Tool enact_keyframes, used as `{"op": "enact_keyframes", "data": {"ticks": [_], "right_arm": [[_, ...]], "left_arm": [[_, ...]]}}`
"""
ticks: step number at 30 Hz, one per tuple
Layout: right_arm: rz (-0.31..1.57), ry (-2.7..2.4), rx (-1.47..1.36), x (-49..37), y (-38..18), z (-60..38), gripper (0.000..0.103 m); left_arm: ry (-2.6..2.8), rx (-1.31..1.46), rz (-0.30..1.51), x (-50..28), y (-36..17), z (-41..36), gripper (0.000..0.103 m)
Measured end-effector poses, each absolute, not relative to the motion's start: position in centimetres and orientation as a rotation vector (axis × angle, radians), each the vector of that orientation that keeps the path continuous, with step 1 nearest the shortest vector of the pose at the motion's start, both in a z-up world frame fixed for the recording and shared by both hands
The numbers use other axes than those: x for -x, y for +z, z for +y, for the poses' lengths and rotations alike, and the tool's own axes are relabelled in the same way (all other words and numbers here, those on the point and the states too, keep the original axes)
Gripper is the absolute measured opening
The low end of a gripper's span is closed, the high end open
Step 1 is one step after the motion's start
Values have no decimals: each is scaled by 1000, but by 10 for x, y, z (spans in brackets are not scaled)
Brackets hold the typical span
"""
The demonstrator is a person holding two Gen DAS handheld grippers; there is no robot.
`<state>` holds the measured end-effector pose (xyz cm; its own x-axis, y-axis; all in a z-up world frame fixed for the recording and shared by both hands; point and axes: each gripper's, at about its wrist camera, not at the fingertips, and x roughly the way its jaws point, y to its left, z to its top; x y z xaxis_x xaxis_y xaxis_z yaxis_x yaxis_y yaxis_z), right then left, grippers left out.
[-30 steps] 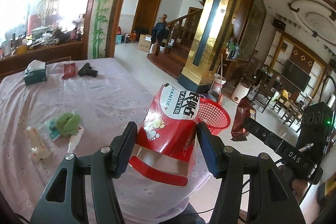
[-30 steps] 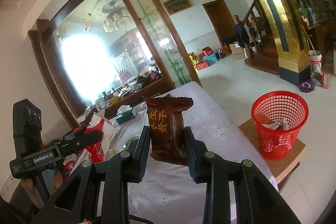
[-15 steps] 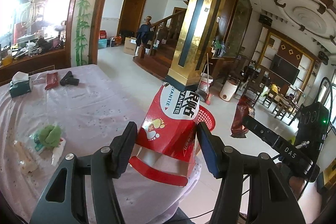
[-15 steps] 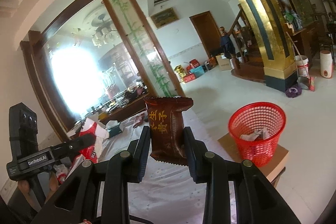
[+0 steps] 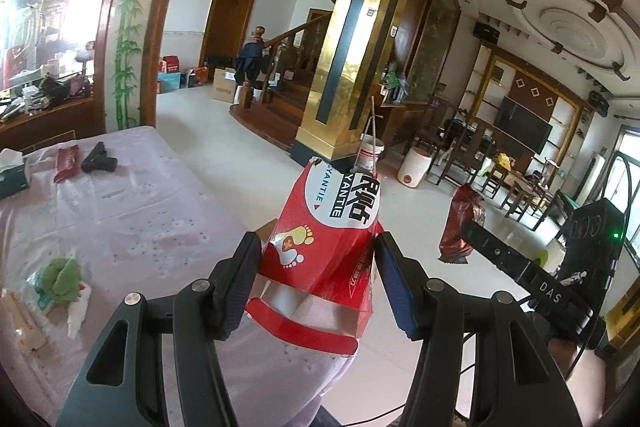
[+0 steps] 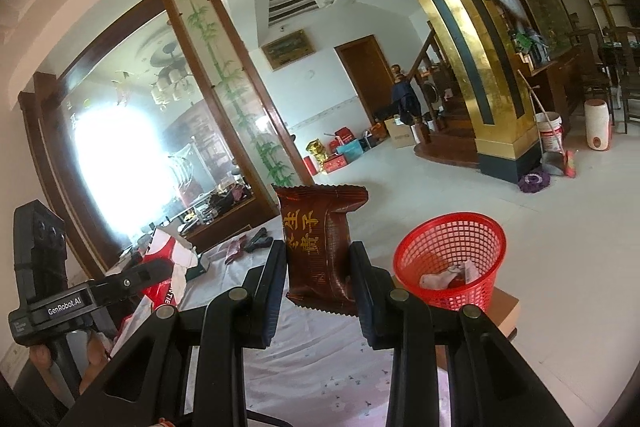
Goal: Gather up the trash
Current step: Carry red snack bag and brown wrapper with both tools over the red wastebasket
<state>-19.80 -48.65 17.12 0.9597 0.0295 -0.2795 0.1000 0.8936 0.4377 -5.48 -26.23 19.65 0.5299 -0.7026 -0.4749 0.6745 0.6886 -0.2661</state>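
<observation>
Red carton pinched in left tool, brown wrapper in right tool

Both wrist views look forward over the table, sharing the gold pillar.

This is a lived-in family home, an open hall with pale tiled floor. At twelve o'clock in the left wrist view a gold-clad square pillar rises beside a dark wooden staircase; at two o'clock stand dark wooden dining chairs. A bamboo-painted glass partition fills ten o'clock in the right wrist view, with what may be a cluttered sideboard behind it.
</observation>
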Motion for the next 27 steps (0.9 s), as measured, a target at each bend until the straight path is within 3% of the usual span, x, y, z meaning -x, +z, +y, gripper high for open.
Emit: {"op": "enact_keyframes", "data": {"ticks": [27], "right_arm": [[293,-119,-484,187,172,-513,34]], "left_arm": [[-934,43,599,25,204,-326,58]]}}
